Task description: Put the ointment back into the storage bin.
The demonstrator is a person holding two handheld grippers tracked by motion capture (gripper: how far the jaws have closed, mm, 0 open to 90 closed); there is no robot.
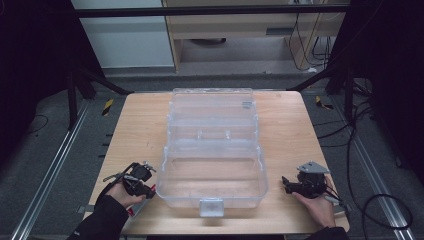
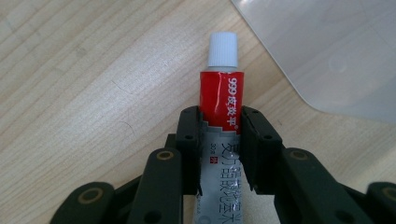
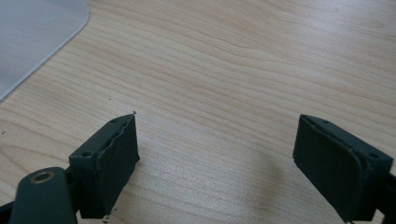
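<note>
Two hand-held grippers sit at the near corners of a wooden table, flanking an open clear plastic box. The left gripper pinches a red-and-silver ointment tube between its jaws, just left of the box. The tube's long axis runs along the jaws, white cap pointing forward and away from the hand. The box's tray lies to the tube's right, closest to this hand. The label reads "999" followed by Chinese characters. The right gripper hovers spread and empty.
</note>
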